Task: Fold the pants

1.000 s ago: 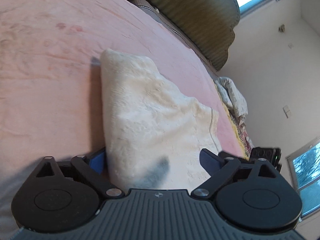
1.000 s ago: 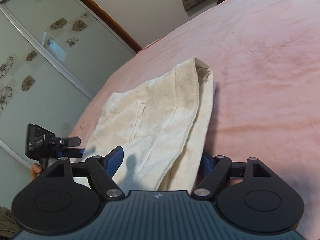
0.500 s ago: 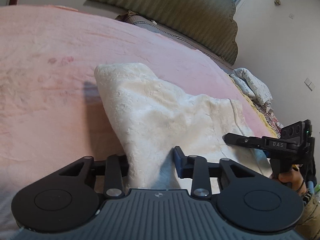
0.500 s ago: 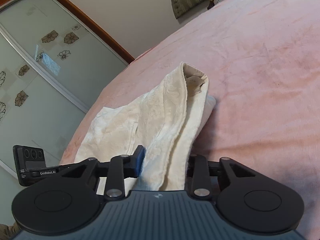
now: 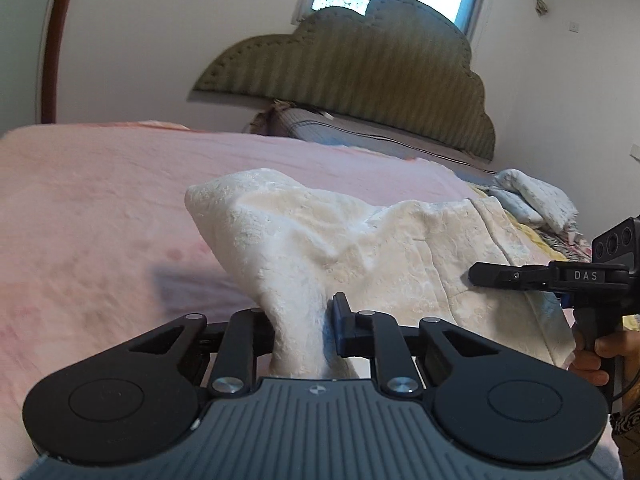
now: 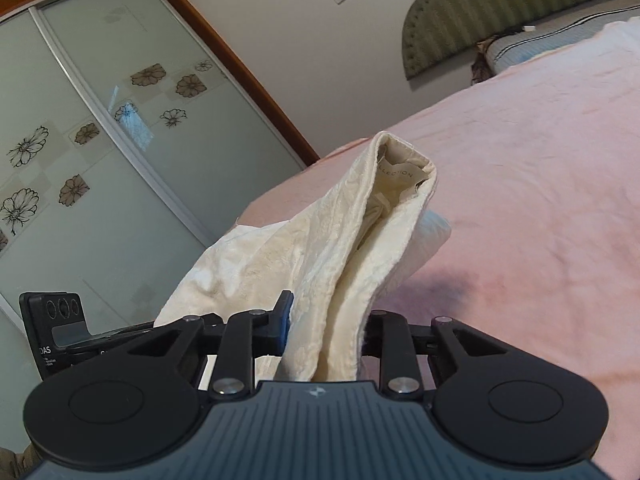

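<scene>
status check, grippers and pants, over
Left gripper shut on pants. Right gripper shut on pants too. Near end lifted off pink bed. Nothing blocking.

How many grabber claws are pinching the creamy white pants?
2: the left gripper pinches one end of the cream textured pants; the right gripper pinches the other.

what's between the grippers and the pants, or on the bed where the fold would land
Nothing visible. The left gripper and right gripper are each shut on the cream pants, and the pink bedspread ahead shows only bare fabric.
</scene>
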{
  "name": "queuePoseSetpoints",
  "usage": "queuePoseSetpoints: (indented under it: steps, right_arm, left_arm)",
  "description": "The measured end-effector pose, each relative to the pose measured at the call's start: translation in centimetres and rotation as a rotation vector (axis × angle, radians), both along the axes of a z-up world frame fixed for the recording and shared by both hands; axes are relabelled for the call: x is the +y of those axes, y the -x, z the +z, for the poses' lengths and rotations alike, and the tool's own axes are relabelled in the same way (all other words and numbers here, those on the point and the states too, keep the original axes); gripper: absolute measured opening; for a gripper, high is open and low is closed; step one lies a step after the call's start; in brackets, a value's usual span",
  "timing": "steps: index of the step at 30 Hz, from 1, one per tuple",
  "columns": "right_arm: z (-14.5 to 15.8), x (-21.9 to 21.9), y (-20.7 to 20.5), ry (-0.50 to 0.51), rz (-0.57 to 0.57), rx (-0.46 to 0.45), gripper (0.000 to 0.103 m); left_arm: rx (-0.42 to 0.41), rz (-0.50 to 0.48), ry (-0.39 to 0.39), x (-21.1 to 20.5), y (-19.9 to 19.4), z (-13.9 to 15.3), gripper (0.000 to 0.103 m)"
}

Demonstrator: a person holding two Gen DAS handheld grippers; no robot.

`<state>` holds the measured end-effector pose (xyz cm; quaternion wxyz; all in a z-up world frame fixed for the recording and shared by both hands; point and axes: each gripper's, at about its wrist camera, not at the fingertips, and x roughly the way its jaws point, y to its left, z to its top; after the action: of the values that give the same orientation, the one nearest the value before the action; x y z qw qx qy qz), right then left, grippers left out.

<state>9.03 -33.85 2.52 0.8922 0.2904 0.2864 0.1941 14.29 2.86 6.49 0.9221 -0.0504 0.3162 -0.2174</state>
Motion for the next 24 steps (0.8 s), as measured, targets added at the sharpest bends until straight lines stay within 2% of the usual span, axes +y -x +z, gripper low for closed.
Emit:
queuePoseSetpoints:
  steps: [4, 9, 12, 13, 14, 16, 18, 19, 20, 22, 24]
  right_arm:
    - [-0.2, 1.6, -4.5, -0.023, 0.026, 0.006, 0.025]
    - [-2.6, 3.7, -8.8, 0.004, 0.041, 0.073, 0.025]
    - [-4.3, 4.7, -10.1, 0.094, 0.013, 0.134, 0.03]
    - [-4.7, 4.6, -10.1, 0.105, 0.002, 0.156, 0.037]
    - [-5.0, 4.3, -10.0, 0.106, -0.011, 0.17, 0.046]
    - [-5.1, 3.6, -9.0, 0.118, -0.031, 0.181, 0.049]
    - [-4.6, 3.0, -7.4, 0.157, -0.07, 0.166, 0.054]
    - [-4.0, 2.6, -6.3, 0.19, -0.113, 0.152, 0.06]
    - [-3.2, 2.6, -5.5, 0.221, -0.153, 0.133, 0.059]
    - [-1.5, 3.2, -3.3, 0.328, -0.232, 0.072, 0.06]
    - [-0.1, 4.6, -1.7, 0.354, -0.2, -0.001, 0.06]
  left_arm:
    - [-0.006, 0.043, -0.05, 1.7, -2.4, 0.2, 0.02]
    - [0.082, 0.091, -0.097, 3.2, -5.5, -2.5, 0.021]
    - [0.102, 0.096, -0.114, 3.6, -6.0, -3.9, 0.033]
    - [0.107, 0.098, -0.119, 3.7, -6.0, -4.0, 0.047]
    - [0.115, 0.101, -0.118, 4.0, -6.0, -3.9, 0.057]
    - [0.12, 0.15, -0.151, 4.6, -5.7, -3.6, 0.074]
    - [0.073, 0.228, -0.205, 5.4, -4.7, -3.0, 0.075]
    - [0.046, 0.254, -0.217, 5.8, -4.0, -2.5, 0.074]
    - [0.012, 0.278, -0.211, 6.1, -3.1, -1.7, 0.074]
    - [-0.023, 0.273, -0.144, 6.4, -1.3, -0.5, 0.075]
    - [-0.021, 0.195, -0.054, 5.6, 0.0, 0.4, 0.075]
